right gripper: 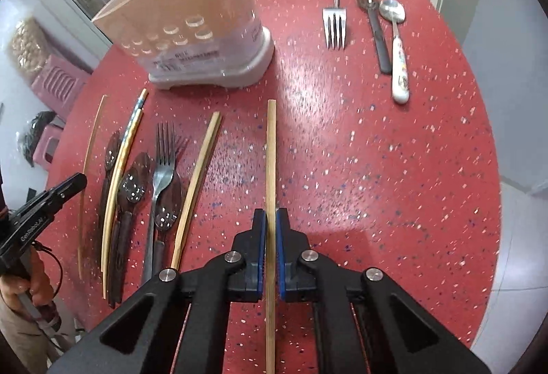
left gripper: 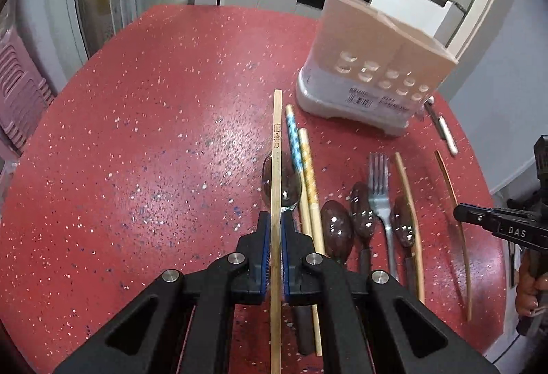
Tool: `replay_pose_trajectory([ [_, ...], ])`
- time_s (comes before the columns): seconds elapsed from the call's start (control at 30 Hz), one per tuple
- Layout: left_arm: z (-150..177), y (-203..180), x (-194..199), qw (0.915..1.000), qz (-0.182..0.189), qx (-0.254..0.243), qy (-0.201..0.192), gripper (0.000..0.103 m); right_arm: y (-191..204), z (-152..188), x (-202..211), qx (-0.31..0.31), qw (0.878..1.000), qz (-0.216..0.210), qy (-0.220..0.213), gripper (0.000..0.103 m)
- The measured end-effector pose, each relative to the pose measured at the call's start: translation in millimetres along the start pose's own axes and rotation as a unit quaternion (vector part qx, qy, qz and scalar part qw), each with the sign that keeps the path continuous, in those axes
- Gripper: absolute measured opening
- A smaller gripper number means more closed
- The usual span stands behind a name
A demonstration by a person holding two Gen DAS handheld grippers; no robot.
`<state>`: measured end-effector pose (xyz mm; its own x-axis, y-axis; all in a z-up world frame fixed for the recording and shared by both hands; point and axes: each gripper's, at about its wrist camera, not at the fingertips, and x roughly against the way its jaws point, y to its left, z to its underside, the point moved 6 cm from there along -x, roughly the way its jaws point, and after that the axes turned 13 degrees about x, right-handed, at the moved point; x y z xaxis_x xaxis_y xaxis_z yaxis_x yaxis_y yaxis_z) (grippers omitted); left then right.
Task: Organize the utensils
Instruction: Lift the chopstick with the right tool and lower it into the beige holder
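Each hand-held gripper, left and right, clenches one pale wooden chopstick near its end, so the long stick ahead could swivel and miss the beige slotted utensil holder.

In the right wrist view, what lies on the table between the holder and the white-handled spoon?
A fork and a dark-handled spoon lie between the holder and the white-handled spoon, seen in the right wrist view.
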<state>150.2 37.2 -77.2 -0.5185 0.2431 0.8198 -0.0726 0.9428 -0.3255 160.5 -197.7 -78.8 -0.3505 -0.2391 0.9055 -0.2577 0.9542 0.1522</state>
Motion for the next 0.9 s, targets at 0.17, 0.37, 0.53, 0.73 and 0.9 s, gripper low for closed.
replay_pose_trajectory([
  [0.17,-8,-8,20,0.9995,0.020,0.003,-0.025,0.031,6,-13,24,0.001,0.999,-0.009,-0.047,0.006],
  [0.37,-28,-24,55,0.9963,0.051,0.012,-0.068,0.031,20,-34,73,0.031,0.992,-0.014,-0.123,0.006],
  [0.53,-57,-39,84,0.9913,0.076,0.019,-0.106,0.031,32,-63,107,0.044,0.983,-0.020,-0.177,0.006],
  [0.73,-109,-62,112,0.9825,0.094,0.019,-0.159,0.031,34,-108,142,0.052,0.972,-0.012,-0.228,0.006],
  [0.9,-159,-88,125,0.9691,0.115,0.018,-0.217,0.031,32,-147,172,0.059,0.963,-0.001,-0.263,0.006],
])
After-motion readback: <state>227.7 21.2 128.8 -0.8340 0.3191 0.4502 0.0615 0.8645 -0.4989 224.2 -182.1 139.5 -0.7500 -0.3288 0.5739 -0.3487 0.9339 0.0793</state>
